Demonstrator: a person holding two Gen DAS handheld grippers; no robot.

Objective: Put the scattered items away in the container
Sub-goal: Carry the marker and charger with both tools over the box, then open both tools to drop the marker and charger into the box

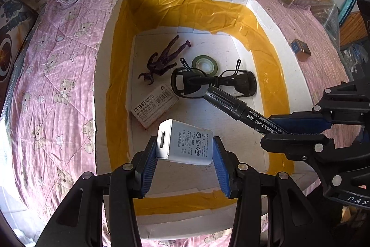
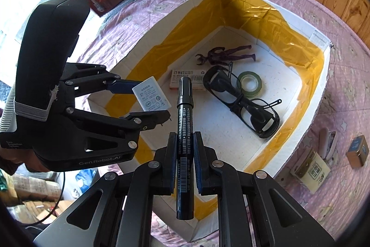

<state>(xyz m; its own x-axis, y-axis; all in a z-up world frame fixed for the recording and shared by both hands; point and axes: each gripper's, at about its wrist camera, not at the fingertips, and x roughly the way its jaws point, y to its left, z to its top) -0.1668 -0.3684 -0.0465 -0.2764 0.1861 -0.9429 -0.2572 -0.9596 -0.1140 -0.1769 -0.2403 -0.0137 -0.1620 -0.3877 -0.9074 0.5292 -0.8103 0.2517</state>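
Left wrist view, left gripper (image 1: 185,149) clamping charger (image 1: 185,145) above box (image 1: 289,75), right gripper (image 2: 183,149) gripping marker (image 2: 183,131)

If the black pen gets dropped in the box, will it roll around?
Probably a little. The black marker looks round and smooth, so it could roll on the flat box floor. The glasses and staple box below would likely stop it. It looks stiff, not bendy.

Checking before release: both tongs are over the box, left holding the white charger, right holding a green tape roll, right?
Not quite: the right tongs hold a black marker, per the right wrist view. The left tongs do hold the white charger.
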